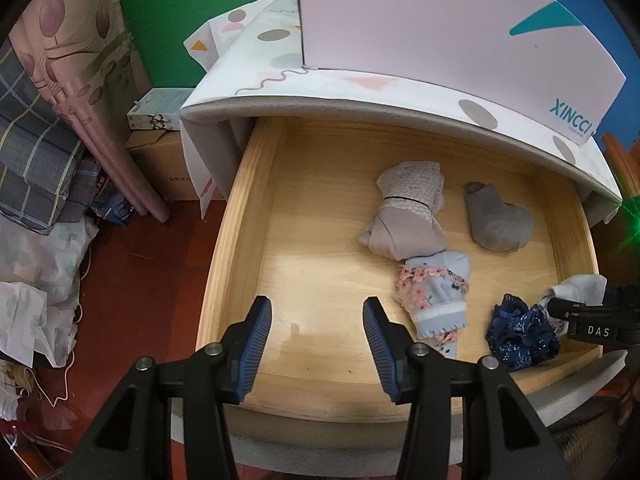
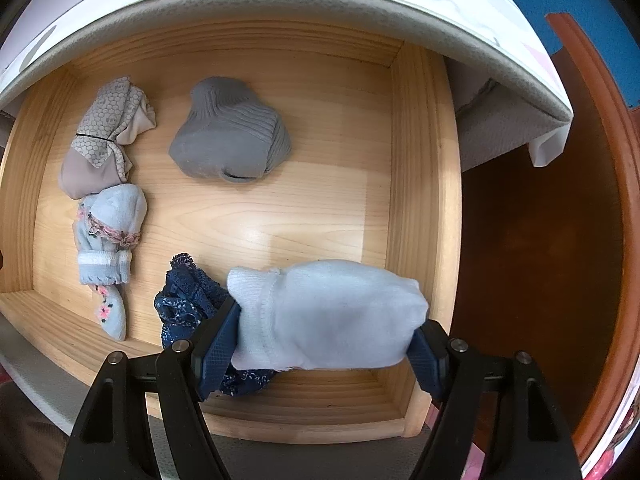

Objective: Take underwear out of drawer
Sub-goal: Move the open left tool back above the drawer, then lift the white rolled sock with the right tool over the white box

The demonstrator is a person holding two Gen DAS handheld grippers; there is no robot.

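At the drawer [image 2: 420,160] front, right hand-held gripper [image 2: 326,346] clamps the white bundle [image 2: 332,312] beside the navy lace underwear [image 2: 188,300], left hand-held gripper [image 1: 316,344] hangs open and empty; judged best: lift straight up, clearing the lace and farther floral roll [image 2: 108,236].

"XINCCI" in teal on the pink box [image 1: 440,20], "DAS" on the right tool [image 1: 592,320]

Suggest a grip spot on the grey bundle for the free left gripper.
Left gripper is open. Come from above and pinch the grey bundle across its narrower rear end; the wide ribbed end near the front looks too broad. It lies apart from the honeycomb roll.
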